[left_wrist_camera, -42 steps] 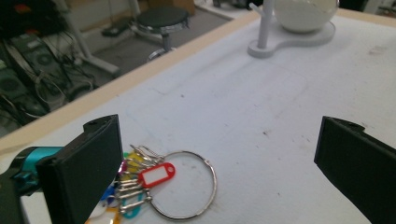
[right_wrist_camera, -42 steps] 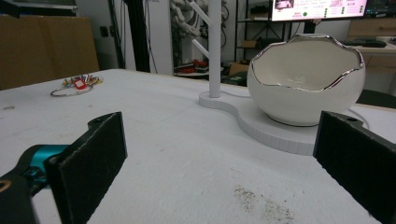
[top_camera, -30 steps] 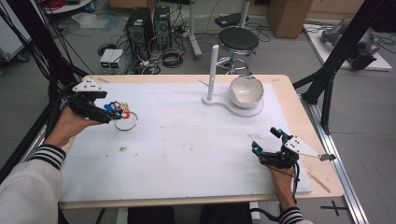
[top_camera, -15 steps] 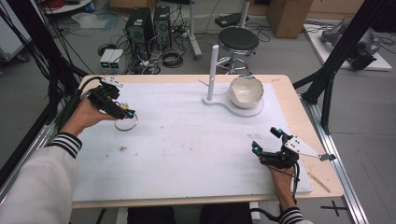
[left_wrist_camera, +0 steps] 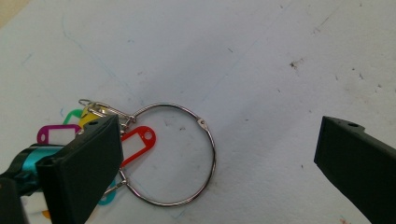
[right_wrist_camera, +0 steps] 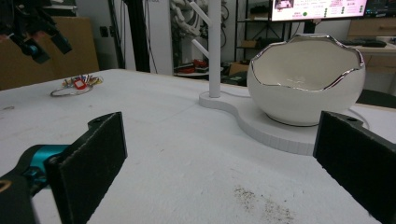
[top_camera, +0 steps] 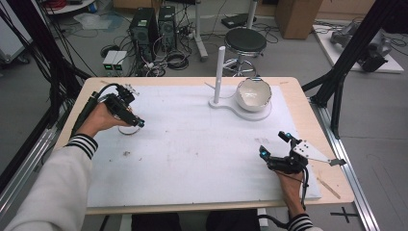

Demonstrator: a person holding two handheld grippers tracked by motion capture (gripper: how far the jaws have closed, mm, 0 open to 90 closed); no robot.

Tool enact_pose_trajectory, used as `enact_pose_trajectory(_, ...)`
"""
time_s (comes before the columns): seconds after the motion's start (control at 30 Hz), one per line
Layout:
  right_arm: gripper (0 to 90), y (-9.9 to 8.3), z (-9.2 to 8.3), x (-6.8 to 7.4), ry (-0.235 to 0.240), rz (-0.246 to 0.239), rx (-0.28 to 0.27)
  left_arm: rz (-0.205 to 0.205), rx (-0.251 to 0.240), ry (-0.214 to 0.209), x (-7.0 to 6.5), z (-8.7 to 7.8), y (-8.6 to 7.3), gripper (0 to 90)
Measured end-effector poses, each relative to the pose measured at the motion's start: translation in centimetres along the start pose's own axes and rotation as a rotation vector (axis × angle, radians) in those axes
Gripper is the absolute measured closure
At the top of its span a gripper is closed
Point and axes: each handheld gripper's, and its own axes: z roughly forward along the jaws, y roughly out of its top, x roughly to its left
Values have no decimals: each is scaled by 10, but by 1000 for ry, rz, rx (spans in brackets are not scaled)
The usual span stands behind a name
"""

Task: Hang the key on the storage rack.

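A metal key ring [left_wrist_camera: 173, 154] with several coloured tags, one of them a red tag [left_wrist_camera: 137, 142], lies flat on the white mat. My left gripper [left_wrist_camera: 222, 130] hangs over it pointing down, open wide, the ring lying toward its left jaw and touching neither. From above, the left gripper [top_camera: 132, 120] covers part of the key ring [top_camera: 126, 130] at the table's left. My right gripper [top_camera: 273, 144] rests low near the front right, open and holding nothing. Along the right gripper [right_wrist_camera: 223, 126] I see the key ring [right_wrist_camera: 74, 86] far off.
A white egg-shaped bowl [top_camera: 254, 94] with a silver rim sits on a white base [top_camera: 226, 104] with an upright post [top_camera: 220, 72] at the back right. The bowl [right_wrist_camera: 306, 79] stands well ahead of my right jaws. Wooden table edge [top_camera: 332, 159] lies beside the right hand.
My left hand has swung forward and turned so its gripper now points down over the key ring. The ring has stayed in place. The right gripper has not moved.
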Motion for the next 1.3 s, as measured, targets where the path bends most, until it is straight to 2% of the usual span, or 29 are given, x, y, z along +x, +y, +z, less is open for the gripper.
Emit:
enact_pose_trajectory(0.13, 23, 0, 0, 0, -2, 10, 1, -19, 50, 1, -2, 8, 1, 17)
enact_pose_trajectory(0.27, 23, 0, 0, 0, 0, 12, 1, -29, 69, 14, -3, 13, 3, 18)
enact_pose_trajectory(0.4, 23, 0, 0, 0, -1, 13, 1, -80, 93, 24, -4, 18, 4, 22)
enact_pose_trajectory(0.53, 23, 0, 0, 0, 0, 12, 1, -117, 125, 12, -5, 23, 5, 22)
enact_pose_trajectory(0.73, 23, 0, 0, 0, 0, 14, 2, -146, 167, -3, -5, 30, 5, 50)
enact_pose_trajectory(1.03, 23, 0, 0, 0, 1, 13, 0, -180, 210, 8, -5, 35, 4, 146)
enact_pose_trajectory(1.17, 23, 0, 0, -1, 0, 10, -5, -197, 235, -8, -4, 36, 5, 224)
enact_pose_trajectory(1.2, 23, 0, 0, -1, 0, 10, -5, -219, 232, -14, -6, 37, 5, 238)
enact_pose_trajectory(1.23, 23, 0, 0, -1, 0, 13, -4, -219, 232, -14, -6, 37, 5, 247)
enact_pose_trajectory(1.27, 23, 0, 0, -1, -1, 10, -5, -202, 250, -13, -4, 37, 5, 259)
enact_pose_trajectory(1.3, 23, 0, 0, -1, -1, 10, -5, -209, 249, -10, -5, 38, 5, 259)
